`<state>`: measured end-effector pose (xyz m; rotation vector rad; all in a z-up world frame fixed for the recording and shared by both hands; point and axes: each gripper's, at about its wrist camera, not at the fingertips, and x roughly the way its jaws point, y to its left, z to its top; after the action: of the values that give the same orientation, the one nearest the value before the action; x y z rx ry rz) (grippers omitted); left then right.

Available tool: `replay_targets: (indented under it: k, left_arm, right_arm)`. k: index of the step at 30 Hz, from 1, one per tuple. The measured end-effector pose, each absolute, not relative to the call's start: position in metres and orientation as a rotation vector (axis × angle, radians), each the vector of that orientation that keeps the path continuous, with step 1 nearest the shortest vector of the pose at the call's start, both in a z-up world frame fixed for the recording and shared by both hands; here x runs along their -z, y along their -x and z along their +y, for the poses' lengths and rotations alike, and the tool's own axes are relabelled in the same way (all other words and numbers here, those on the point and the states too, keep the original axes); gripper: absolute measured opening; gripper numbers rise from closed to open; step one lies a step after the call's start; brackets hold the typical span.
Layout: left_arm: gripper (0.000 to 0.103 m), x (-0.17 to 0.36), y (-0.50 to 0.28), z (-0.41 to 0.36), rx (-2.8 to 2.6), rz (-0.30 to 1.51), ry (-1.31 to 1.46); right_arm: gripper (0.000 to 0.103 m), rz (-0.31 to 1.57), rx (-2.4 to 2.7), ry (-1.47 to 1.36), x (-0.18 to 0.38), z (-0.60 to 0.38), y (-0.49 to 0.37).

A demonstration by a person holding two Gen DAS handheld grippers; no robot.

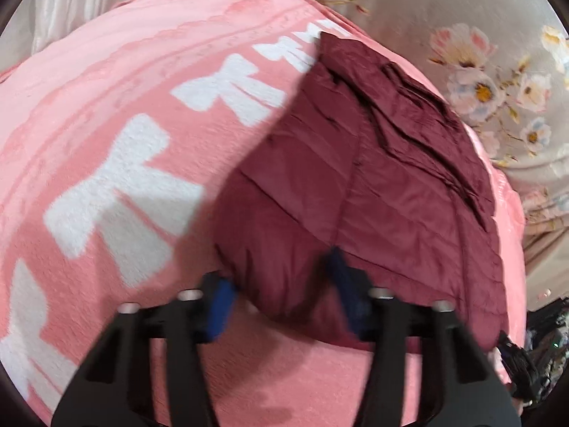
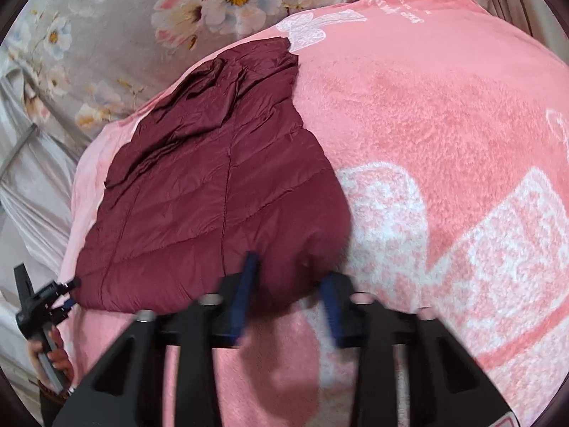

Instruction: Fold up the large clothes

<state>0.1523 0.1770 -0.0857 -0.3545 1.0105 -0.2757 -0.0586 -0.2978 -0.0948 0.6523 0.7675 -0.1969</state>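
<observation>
My left claw (image 1: pixel 281 284) and right claw (image 2: pixel 290 281) each pinch the maroon jacket's (image 1: pixel 373 178) near hem; its length runs away from me.

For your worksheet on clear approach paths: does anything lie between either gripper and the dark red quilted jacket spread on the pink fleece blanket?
Nothing visible does. The left gripper and the right gripper each straddle a bulge of the dark red quilted jacket's near hem, with only the pink fleece blanket beneath.
</observation>
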Motion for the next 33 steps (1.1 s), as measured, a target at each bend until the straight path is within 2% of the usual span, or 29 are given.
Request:
replay_targets:
  k: [2,3,10,16,21,27,33]
  left_arm:
    - [0.021,0.077,-0.146,0.176,0.295,0.993,0.367]
    - [0.009,0.07,-0.141,0.175,0.299,0.974,0.357]
    - [0.005,0.005,-0.075,0.199,0.409,0.832,0.355]
    - [0.003,-0.056,0.015,0.227,0.452,0.708,0.371]
    - [0.003,-0.102,0.052,0.239,0.47,0.604,0.388]
    - [0.004,-0.136,0.015,0.214,0.44,0.559,0.32]
    - [0.007,-0.123,-0.099,0.158,0.333,0.605,0.213]
  right_arm:
    - [0.004,0.732,0.202,-0.63,0.087,-0.294,0.066]
    - [0.003,0.704,0.205,-0.583,0.078,-0.287,0.073]
    - [0.002,0.521,0.173,-0.416,0.015,-0.254,0.15]
    - [0.002,0.368,0.148,-0.413,-0.032,-0.242,0.234]
    - [0.002,0.245,0.149,-0.412,-0.078,-0.237,0.266]
    - [0.002,0.188,0.139,-0.436,-0.119,-0.264,0.221]
    - [0.002,0.285,0.178,-0.582,-0.096,-0.33,0.091]
